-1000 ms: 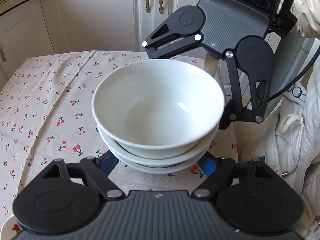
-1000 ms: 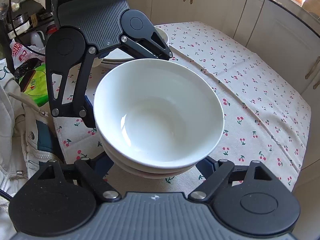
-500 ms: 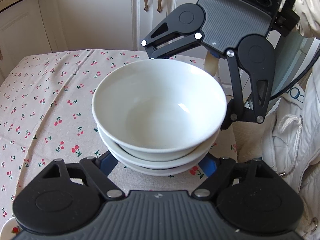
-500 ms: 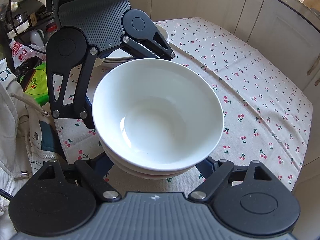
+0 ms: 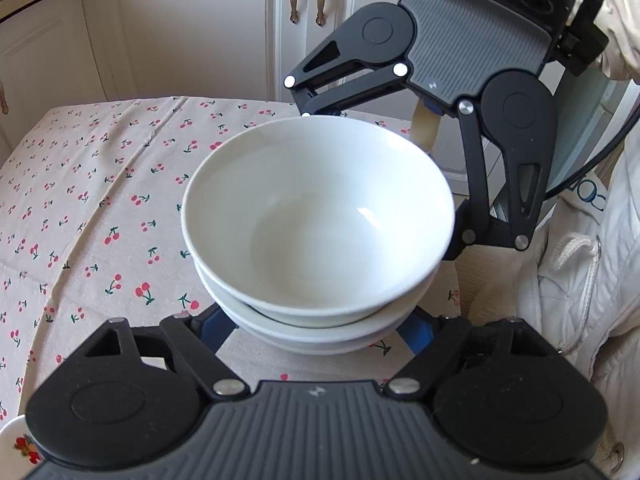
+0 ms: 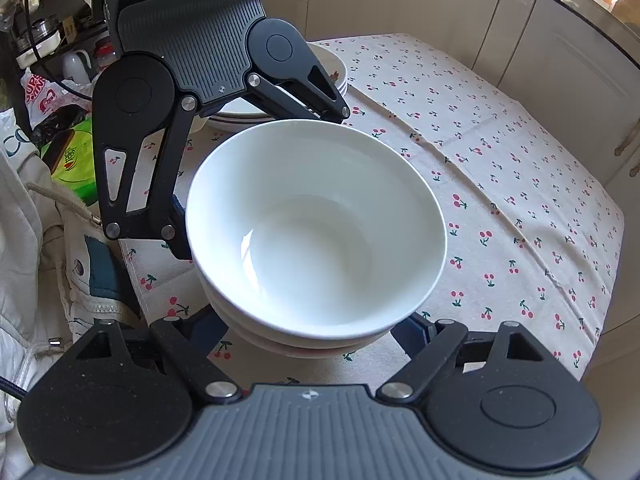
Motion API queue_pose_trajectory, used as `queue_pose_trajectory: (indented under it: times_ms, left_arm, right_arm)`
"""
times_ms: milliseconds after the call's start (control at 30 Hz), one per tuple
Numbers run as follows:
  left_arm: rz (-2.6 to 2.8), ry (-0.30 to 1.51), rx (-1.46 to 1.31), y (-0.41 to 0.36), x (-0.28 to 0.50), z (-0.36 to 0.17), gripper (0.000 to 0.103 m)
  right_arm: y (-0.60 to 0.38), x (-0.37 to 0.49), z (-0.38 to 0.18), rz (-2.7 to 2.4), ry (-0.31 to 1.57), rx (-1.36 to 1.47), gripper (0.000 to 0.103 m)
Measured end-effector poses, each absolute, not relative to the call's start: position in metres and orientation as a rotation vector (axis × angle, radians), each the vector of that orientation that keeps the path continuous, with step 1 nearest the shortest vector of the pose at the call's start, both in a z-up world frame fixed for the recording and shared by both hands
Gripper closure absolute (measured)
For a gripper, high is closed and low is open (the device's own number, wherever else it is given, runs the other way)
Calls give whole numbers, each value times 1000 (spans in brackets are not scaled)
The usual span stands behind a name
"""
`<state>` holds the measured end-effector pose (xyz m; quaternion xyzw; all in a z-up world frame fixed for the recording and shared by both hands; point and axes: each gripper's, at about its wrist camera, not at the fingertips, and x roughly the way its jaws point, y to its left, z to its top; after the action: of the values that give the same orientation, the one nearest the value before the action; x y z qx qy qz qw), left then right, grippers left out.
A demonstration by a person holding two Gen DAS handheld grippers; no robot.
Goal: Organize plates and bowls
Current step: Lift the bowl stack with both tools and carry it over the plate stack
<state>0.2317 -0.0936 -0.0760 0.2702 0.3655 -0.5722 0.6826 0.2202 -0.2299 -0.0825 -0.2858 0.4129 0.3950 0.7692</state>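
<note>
Left wrist view: a stack of white bowls point(image 5: 316, 240), three nested by the rims that show, sits above the cherry-print tablecloth point(image 5: 100, 200), near the table's right edge. The left gripper point(image 5: 316, 328) has its blue fingers point(image 5: 210, 328) on either side of the lowest bowl, low under the stack; the fingertips are hidden beneath the bowls, so the jaws stand partly apart around the stack, but whether the pads press on it cannot be told. The right gripper point(image 5: 440, 184) reaches in from the far right, its black linkage straddling the bowls' far rim, one finger at the back rim and the other against the right side. A white padded jacket point(image 5: 580, 280) fills the right edge, and cream cabinet doors point(image 5: 200, 28) stand behind the table. A bit of a plate with a red print point(image 5: 16, 444) peeks in at the lower left corner.

Right wrist view: the same bowl stack point(image 6: 316, 232) lies between the right gripper's point(image 6: 316, 332) blue fingers point(image 6: 410, 334), jaws fairly wide about the lowest bowl; contact is hidden here too. The left gripper point(image 6: 260, 184) comes in from the upper left, its arms flanking the stack. Behind it a pile of white plates point(image 6: 336, 68) rests on the tablecloth point(image 6: 500, 200). A green packet point(image 6: 76, 160) lies at the left
</note>
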Motion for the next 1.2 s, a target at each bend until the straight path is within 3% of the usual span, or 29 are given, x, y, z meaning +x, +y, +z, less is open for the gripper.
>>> queue_pose_trajectory:
  times_ms: [500, 1200]
  left_arm:
    - [-1225, 774, 588, -69, 221, -53, 19]
    - [-999, 740, 531, 42, 218, -26, 19]
  right_arm:
    - [-208, 213, -60, 875, 858, -680, 13]
    - [-101, 245, -36, 1020, 750, -837, 13]
